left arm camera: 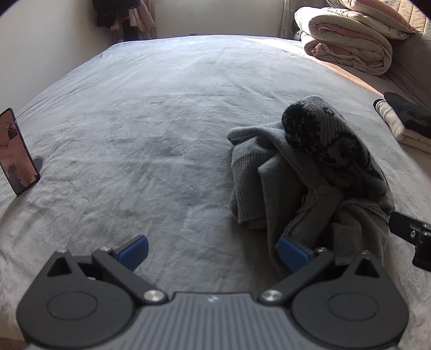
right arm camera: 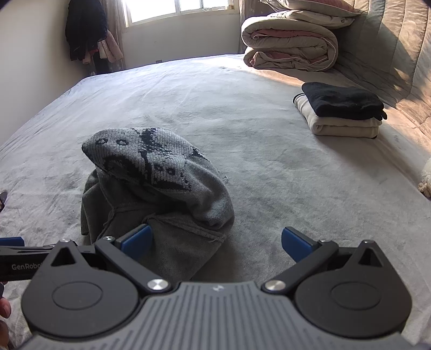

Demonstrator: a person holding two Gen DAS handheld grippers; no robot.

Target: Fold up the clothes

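My grey sweater (left arm camera: 309, 177) lies crumpled mid-bed (left arm camera: 161, 121), its heap running near to far, patterned end far. Both tongs, left (left arm camera: 212, 251) and right (right arm camera: 216, 242), gape fully wide, gripping nothing, just beside its near edge.

Grey bed (right arm camera: 242, 113) w/ plush cover, pale walls (right arm camera: 32, 53), sunlit window (right arm camera: 172, 8), rolled duvet (right arm camera: 291, 45) by padded headboard (right arm camera: 398, 53), clothes hung in corner (right arm camera: 86, 29)

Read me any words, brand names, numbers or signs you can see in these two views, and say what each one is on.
"GenRobo", cut off by the right tool: white letters on the left tool's black side bar.
Small white mark on each tool's grey ribbed body: a logo, no letters.
Propped phone: screen shows a picture, no readable text.
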